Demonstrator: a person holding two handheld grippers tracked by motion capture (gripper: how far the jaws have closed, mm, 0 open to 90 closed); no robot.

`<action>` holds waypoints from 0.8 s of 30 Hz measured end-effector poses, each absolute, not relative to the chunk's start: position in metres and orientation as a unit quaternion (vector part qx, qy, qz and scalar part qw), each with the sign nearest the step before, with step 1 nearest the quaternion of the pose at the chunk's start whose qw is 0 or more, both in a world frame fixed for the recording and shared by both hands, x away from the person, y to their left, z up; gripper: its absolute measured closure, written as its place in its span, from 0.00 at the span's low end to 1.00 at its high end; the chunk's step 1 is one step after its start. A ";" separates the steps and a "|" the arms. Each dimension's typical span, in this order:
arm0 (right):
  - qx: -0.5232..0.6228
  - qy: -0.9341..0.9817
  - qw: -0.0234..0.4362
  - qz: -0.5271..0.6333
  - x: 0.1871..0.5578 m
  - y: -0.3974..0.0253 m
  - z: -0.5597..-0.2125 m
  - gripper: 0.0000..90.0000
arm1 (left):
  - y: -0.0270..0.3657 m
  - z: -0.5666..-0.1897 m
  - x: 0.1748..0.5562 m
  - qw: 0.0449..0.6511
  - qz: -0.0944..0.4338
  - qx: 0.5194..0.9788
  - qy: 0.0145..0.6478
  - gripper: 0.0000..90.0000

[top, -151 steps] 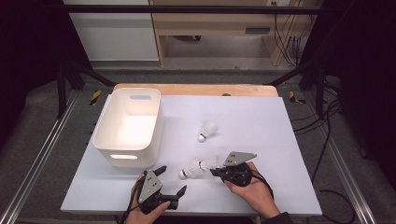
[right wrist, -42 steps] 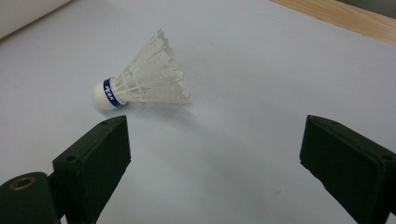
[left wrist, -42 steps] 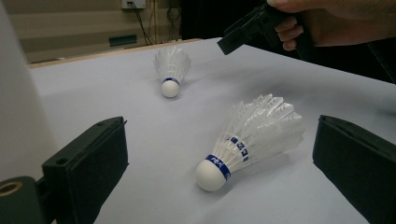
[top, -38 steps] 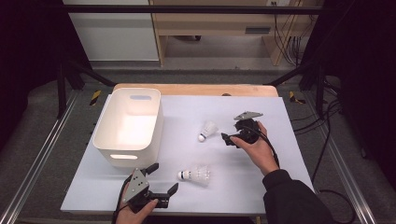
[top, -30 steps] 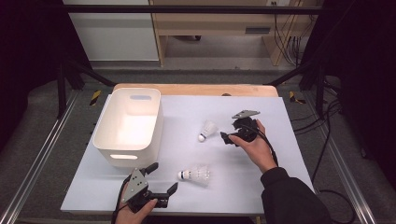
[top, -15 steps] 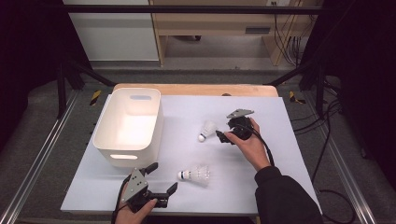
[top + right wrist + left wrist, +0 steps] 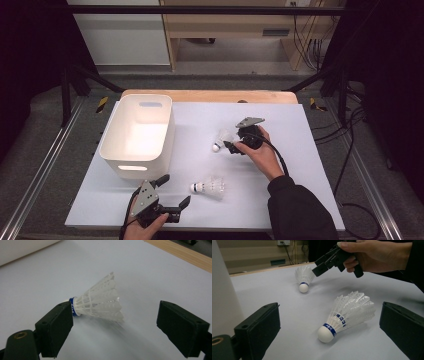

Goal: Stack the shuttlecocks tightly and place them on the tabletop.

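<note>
Right gripper (image 7: 231,145): jaws spread wide, nothing pinched. Far shuttlecock (image 7: 222,138) lies on its side in the gap between them; in the right gripper view the shuttlecock (image 7: 100,303) has its cork end tucked behind the left-hand jaw, feather skirt fanning toward the other jaw. Can't tell if the jaw touches the cork. In the left gripper view the right gripper (image 7: 323,265) hangs just above and beside that shuttlecock's (image 7: 303,280) skirt, jaw tip very near the feathers.

Right hand (image 7: 257,152) wraps the grip, dark sleeve behind it, cable looping back over the wrist.

Left gripper (image 7: 175,192): also spread, empty, low at the near edge of the white table (image 7: 300,165). Near shuttlecock (image 7: 209,187) lies just ahead of it, cork toward the gripper side. In the left gripper view this shuttlecock (image 7: 345,313) lies ahead of the jaws, within their span, apart from both, blue band at the cork, skirt tilted up and away.

White bin (image 7: 137,132) sits beyond the left gripper, well apart from the right one. Its wall fills the left edge of the left gripper view.
</note>
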State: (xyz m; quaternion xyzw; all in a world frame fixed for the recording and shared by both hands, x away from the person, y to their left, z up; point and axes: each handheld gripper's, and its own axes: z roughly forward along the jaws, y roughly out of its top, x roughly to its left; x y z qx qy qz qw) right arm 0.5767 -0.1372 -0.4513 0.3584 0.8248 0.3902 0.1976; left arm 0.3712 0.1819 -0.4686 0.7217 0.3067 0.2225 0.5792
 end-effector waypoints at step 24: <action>0.320 0.845 0.184 0.386 0.573 -0.118 -0.462 0.30 | 0.181 -0.469 0.371 0.579 0.220 0.723 0.306 0.03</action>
